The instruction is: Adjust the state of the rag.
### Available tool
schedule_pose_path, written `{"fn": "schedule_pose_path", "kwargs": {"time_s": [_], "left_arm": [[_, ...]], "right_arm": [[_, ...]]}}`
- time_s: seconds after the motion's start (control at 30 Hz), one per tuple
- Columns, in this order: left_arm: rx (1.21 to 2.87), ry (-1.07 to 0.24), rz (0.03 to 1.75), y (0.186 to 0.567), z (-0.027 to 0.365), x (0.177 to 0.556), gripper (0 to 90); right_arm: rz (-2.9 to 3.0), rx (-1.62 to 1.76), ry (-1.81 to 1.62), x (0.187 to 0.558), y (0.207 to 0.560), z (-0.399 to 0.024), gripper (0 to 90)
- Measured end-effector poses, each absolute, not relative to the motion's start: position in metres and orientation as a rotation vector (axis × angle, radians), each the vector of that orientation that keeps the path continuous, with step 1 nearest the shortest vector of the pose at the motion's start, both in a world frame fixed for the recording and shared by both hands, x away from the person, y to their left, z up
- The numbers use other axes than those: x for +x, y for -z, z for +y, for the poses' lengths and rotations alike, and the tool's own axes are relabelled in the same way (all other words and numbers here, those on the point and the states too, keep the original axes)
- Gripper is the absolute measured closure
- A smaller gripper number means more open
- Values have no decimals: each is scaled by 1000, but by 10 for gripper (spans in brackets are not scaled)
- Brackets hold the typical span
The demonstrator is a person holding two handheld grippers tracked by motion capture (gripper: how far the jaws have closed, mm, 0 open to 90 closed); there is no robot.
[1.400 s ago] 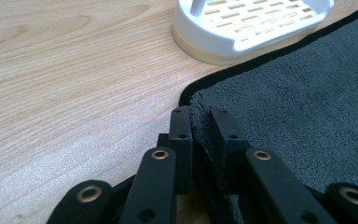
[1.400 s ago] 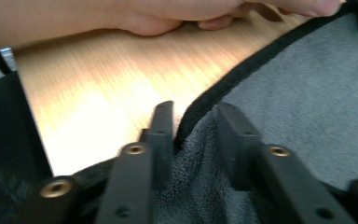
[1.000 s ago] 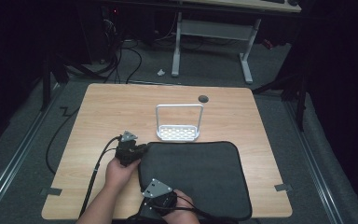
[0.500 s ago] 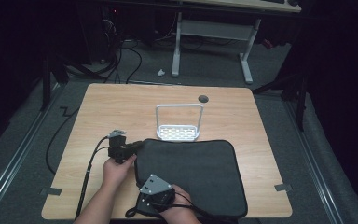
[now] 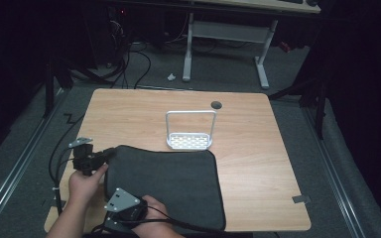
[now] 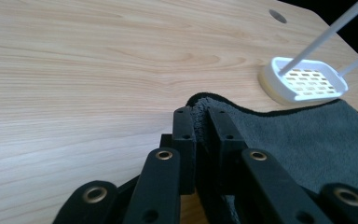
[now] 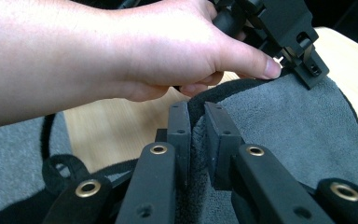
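High view: a light wooden tabletop point(image 5: 258, 148) carries a dark grey towel point(image 5: 173, 181) spread flat over its near half, left of centre. Just beyond the towel's far edge stands a small white perforated tray point(image 5: 189, 141) with a tall wire hoop handle; tray and towel lie close, and contact cannot be told. A round cable hole point(image 5: 216, 105) sits in the wood farther back. The left gripper point(image 5: 110, 151), held in the left hand point(image 5: 84, 183), meets the towel's far left corner; the right gripper point(image 5: 124, 210), under its grey three-cornered plate in the right hand point(image 5: 151, 225), sits at the towel's near left edge. Black cables trail off the left side. Left gripper view: the left gripper point(image 6: 200, 123) has its jaws drawn narrow on the towel point(image 6: 307, 140), a fold of grey pile and black hem pinched between the pads at the corner; the jaws have just been closing on it. The tray point(image 6: 303, 86) stands beyond, upper right, on bare wood point(image 6: 74, 70). Right gripper view: the right gripper point(image 7: 196, 121) is likewise clamped narrow on a raised fold of the towel point(image 7: 284, 130). Above it the left hand point(image 7: 158, 51) holds the left gripper point(image 7: 307, 70), whose tip touches the cloth edge.
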State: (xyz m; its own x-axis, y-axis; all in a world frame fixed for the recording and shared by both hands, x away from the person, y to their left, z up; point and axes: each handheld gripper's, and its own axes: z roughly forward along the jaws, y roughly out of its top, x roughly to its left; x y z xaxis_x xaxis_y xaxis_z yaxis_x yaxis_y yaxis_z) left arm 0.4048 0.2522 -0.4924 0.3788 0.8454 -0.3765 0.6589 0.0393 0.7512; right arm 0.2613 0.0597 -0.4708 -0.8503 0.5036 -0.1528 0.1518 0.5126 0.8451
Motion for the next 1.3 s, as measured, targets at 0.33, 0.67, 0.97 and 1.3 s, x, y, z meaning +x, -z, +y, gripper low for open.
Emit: {"fn": "schedule_pose_path", "kwargs": {"time_s": [0.33,0.67,0.97,1.3], "left_arm": [[1703,-254,1303,485,214,406,820],[1741,-269,1234,484,134,410,820],[1788,-295,1208,479,81,410,815],[1842,-293,1195,482,35,411,814]], "right_arm": [[2338,569,-1266,257,463,32,820],[2280,695,-1221,252,467,-55,818],[2235,784,-1187,246,474,-112,817],[2229,852,-1123,243,483,-152,815]]}}
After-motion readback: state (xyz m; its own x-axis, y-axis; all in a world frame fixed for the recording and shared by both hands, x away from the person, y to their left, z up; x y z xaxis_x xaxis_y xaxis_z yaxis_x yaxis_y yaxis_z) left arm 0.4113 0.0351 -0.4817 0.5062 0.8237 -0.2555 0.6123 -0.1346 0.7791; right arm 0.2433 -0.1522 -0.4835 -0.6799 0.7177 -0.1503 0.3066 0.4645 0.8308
